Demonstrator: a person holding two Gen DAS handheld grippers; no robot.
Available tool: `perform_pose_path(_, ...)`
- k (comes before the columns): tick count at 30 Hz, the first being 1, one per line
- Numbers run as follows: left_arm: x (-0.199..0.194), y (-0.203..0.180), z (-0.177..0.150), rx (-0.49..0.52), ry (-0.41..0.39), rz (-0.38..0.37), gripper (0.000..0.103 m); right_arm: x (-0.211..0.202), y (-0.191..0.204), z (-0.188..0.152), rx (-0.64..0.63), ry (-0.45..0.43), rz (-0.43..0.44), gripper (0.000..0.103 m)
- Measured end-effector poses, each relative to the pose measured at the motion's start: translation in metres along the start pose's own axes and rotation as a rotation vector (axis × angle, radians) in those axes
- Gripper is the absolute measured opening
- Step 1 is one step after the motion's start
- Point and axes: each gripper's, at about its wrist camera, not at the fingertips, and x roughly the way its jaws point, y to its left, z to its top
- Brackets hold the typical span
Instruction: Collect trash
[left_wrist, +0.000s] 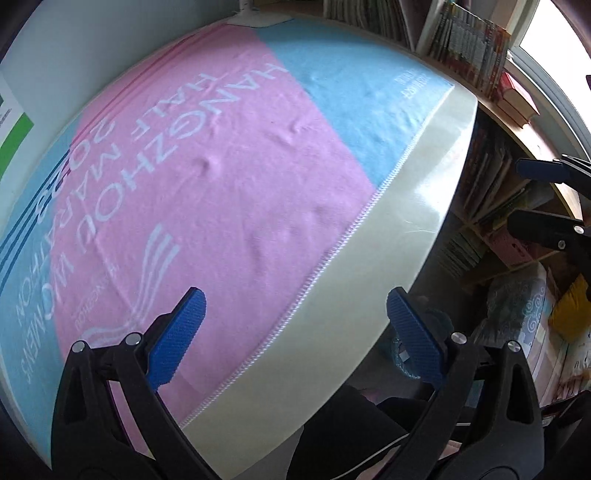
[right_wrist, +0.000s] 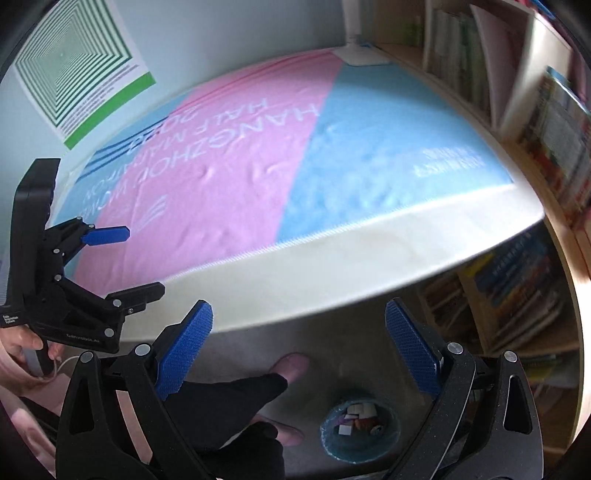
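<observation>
Trash already lies in the bin (right_wrist: 360, 432) on the floor; the towel (left_wrist: 221, 177) looks bare. We hold both grippers, left gripper (left_wrist: 295, 339) and right gripper (right_wrist: 299, 350), spread and empty, so we judge collection nearly finished, pending a last scan.

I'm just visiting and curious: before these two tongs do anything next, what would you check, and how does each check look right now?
1. Left tongs open and holding nothing: ok.
2. Right tongs open and holding nothing: ok.
3. Trash bin in sight on the floor below the table edge, already holding scraps: ok.
4. Trash left on the pink and blue cloth: none visible; cannot tell for hidden parts.
5. The two tongs apart from each other: ok.
6. The person's feet close to the bin: not ok if something is dropped there.
</observation>
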Motion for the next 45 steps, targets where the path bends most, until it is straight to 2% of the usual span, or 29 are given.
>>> perform_pose_path(12, -0.003, 0.078, -0.008, -0.207, -0.002, 0.060, 0.096, 0.043, 0.050, 0.060, -0.154, 0.048, 0.084, 0.094)
perform_pose_path(24, -0.003, 0.124, -0.011, -0.321, -0.007, 0.092, 0.096, 0.069, 0.084, 0.097, -0.245, 0.081, 0.123, 0.094)
perform_pose_path(32, 0.002, 0.135, -0.007, -0.337, -0.002, 0.088, 0.096, 0.076, 0.092, 0.114, -0.255, 0.082, 0.133, 0.094)
perform_pose_path(45, 0.007, 0.140, 0.000, -0.336, 0.012, 0.085, 0.096, 0.084, 0.091, 0.120, -0.242, 0.100, 0.141, 0.094)
